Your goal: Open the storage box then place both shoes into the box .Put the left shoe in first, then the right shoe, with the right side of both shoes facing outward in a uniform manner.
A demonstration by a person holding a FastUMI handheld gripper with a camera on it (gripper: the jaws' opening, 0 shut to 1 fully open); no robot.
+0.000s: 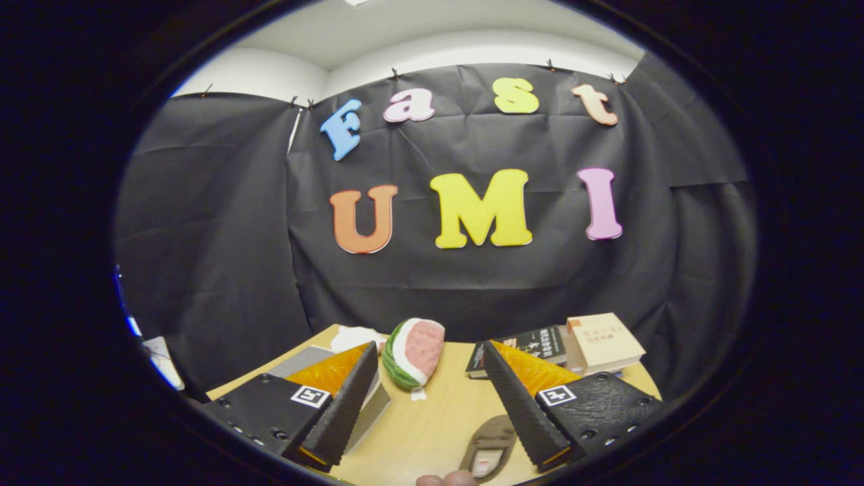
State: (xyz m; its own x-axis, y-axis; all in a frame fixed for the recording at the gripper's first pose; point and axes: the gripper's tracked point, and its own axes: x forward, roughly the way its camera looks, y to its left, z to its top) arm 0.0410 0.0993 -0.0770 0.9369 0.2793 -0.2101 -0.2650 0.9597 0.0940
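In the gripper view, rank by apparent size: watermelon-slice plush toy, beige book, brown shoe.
1. Watermelon-slice plush toy, beyond the open gripper.
2. Beige book and brown shoe between the fingers: unsure, since the shoe is nearer and partly hidden.

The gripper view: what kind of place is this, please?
Probably a staged recording booth, not a real home: black cloth walls a wooden table holding a watermelon-slice plush, books and a shoe, with the open gripper empty above the table.
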